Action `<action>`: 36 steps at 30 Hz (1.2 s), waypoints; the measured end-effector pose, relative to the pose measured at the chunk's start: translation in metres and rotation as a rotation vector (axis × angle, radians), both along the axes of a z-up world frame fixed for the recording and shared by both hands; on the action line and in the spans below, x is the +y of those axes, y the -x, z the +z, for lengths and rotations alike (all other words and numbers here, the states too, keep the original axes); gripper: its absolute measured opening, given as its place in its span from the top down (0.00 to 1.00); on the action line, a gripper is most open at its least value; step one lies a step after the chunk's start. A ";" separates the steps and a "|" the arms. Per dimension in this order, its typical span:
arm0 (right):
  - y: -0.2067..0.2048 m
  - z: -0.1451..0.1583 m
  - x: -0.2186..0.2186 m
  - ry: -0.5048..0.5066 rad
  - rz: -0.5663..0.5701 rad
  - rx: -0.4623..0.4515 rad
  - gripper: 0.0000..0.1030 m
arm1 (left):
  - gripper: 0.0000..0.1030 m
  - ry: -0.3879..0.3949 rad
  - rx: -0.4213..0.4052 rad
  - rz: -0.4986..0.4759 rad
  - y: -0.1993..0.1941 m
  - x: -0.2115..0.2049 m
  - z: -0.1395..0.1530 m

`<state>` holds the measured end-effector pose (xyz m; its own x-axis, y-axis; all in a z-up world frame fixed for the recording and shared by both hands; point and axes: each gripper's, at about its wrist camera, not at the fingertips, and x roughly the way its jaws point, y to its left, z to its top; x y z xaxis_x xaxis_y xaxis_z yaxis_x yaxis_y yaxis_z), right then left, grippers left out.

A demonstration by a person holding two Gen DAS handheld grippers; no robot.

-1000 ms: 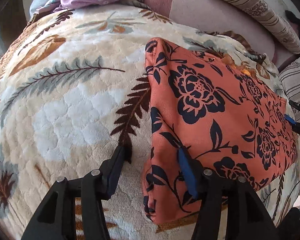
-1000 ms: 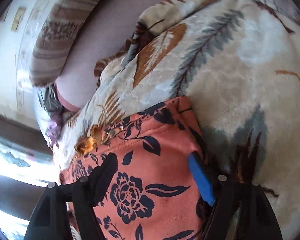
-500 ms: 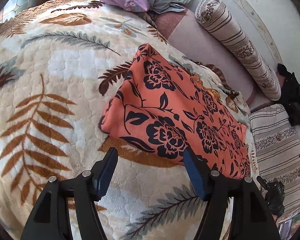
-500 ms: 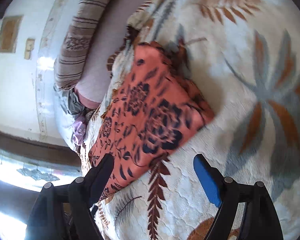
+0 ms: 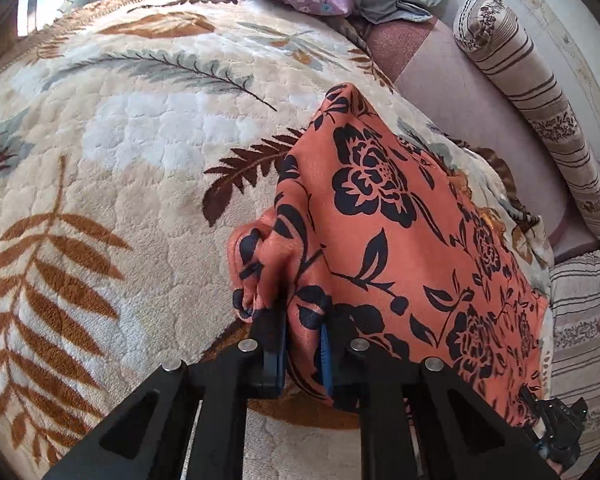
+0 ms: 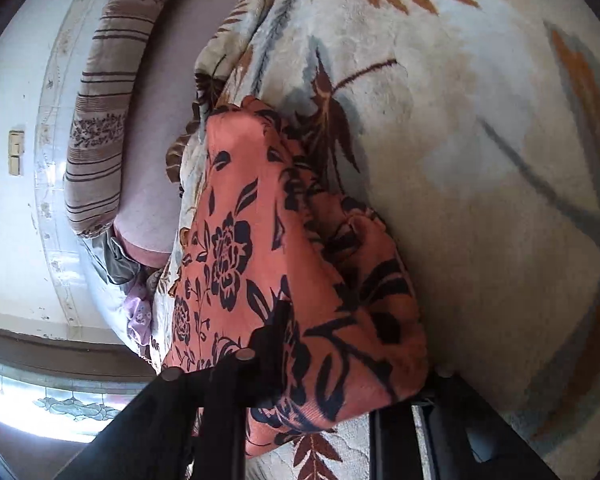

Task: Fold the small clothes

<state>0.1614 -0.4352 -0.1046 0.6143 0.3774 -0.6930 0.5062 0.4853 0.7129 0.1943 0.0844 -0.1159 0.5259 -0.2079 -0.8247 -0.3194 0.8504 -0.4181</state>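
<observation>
Cloth (image 5: 388, 216) in orange with black flowers lies on the blanket (image 5: 120, 168) ahead of your claws; your left claw (image 5: 303, 344) pinches its bunched corner, your right claw (image 6: 340, 364) grips another corner.

Right hand-held gripper (image 6: 340, 364) fingertips hidden under garment (image 6: 252, 240).
</observation>
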 end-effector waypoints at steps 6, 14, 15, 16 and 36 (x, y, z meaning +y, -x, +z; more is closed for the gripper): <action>0.008 0.084 0.014 0.116 0.093 -0.118 0.91 | 0.91 -0.043 -0.149 -0.049 0.024 0.003 0.076; 0.110 0.140 0.029 0.149 0.169 -0.160 0.90 | 0.87 -0.078 -0.199 -0.079 0.141 0.020 0.113; 0.127 0.125 0.031 0.164 0.181 -0.103 0.87 | 0.84 -0.097 -0.150 -0.094 0.151 0.021 0.094; 0.141 0.103 0.031 0.171 0.201 -0.022 0.85 | 0.80 -0.118 -0.078 -0.114 0.159 0.023 0.070; 0.064 0.100 0.085 0.050 0.497 -0.107 0.29 | 0.38 -0.222 -0.138 -0.280 0.118 -0.015 0.076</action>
<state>0.0969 -0.3505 -0.0048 0.4376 0.6103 -0.6603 0.1306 0.6834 0.7182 0.0758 0.0694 -0.0401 0.5835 -0.1839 -0.7910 -0.0151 0.9714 -0.2370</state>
